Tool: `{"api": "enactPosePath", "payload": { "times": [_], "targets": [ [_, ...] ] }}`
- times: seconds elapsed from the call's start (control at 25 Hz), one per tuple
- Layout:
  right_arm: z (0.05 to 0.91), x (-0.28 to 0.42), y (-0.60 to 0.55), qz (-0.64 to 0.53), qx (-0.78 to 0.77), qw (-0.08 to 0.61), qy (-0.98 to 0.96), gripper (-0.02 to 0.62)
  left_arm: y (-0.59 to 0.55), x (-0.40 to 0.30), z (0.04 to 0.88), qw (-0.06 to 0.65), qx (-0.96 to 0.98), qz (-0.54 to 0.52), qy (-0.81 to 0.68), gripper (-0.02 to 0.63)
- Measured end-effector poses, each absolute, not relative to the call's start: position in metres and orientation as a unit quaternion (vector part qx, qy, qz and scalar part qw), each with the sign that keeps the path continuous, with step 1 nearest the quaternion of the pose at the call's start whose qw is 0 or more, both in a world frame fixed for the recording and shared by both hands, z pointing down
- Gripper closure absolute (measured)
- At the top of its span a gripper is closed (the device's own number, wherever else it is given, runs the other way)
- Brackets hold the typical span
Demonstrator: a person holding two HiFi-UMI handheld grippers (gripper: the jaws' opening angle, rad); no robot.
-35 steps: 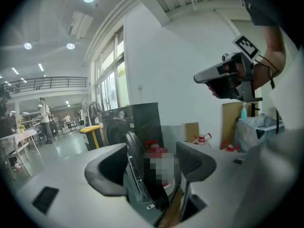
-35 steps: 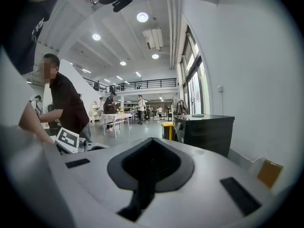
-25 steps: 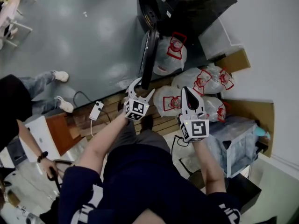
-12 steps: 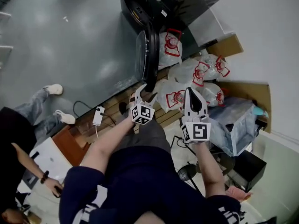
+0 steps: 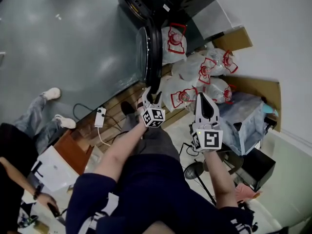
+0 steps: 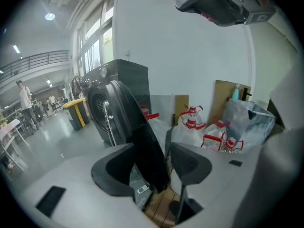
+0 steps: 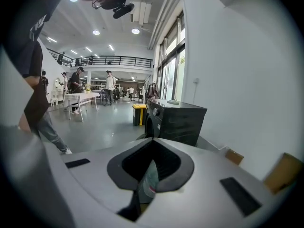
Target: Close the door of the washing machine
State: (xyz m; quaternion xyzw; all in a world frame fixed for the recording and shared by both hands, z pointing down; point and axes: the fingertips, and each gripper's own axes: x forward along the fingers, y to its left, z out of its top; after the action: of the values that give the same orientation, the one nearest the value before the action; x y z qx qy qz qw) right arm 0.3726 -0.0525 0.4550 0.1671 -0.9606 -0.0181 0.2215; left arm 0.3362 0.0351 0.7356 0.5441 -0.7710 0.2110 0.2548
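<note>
dark washing machine [image 5: 146,4] stands ahead, its door [image 5: 148,52] swung open edge-on, bare grey floor [image 5: 73,43] left of it. left gripper [image 5: 152,92] reaches down-forward, jaws just closing astride the door's edge, not gripping. right gripper [image 5: 204,96] hovers alongside, jaws together.

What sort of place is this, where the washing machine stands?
Probably a large open hall used as a lab or workshop, not a home laundry: the washing machine stands on a bare grey floor, a railed balcony runs above, and people gather at a table.
</note>
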Motion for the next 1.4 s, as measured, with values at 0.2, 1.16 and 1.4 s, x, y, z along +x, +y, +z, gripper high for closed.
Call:
{"api": "enactPosePath", "payload": {
  "times": [0.2, 1.16, 1.4],
  "targets": [
    [0.464, 0.37, -0.062, -0.014, 0.159, 0.233, -0.959, 0.575, 0.023, 0.335, 0.744, 0.264, 0.524, 0.209, -0.783, 0.362],
    [0.498, 0.375, -0.077, 0.017, 0.154, 0.264, -0.952, 0.575, 0.028, 0.314, 0.747, 0.244, 0.405, 0.239, -0.848, 0.445],
    [0.502, 0.371, -0.071, 0.021, 0.146, 0.265, -0.953, 0.575, 0.051, 0.3, 0.752, 0.251, 0.399, 0.234, -0.851, 0.475]
  ]
}}
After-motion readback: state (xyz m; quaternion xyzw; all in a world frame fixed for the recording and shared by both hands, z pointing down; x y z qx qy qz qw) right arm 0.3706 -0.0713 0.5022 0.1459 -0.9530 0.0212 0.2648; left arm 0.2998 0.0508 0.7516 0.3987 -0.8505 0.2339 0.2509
